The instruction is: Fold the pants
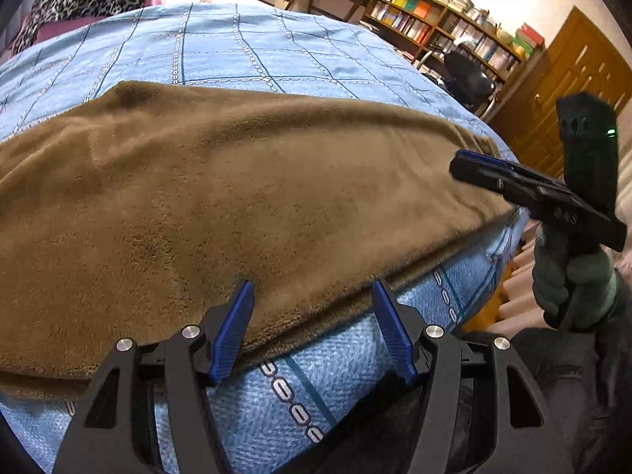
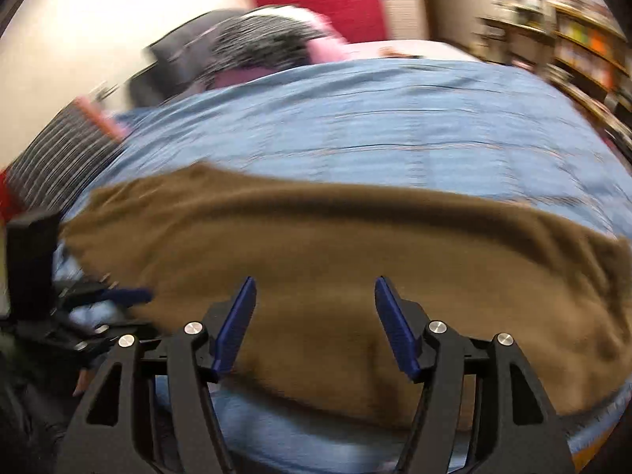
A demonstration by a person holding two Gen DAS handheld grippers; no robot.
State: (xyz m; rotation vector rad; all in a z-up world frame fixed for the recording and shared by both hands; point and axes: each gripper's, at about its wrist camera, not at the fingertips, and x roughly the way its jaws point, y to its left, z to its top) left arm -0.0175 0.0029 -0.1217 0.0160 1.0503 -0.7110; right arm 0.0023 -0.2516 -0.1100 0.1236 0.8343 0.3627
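Blue pads of the left tool [image 1: 312, 331] stand apart, empty, over the near hem of the brown pants [image 1: 221, 205], which lie flat across the blue bedspread [image 1: 245, 47]. Right tool [image 2: 314, 326] gapes too, holding nothing, above the same fabric.
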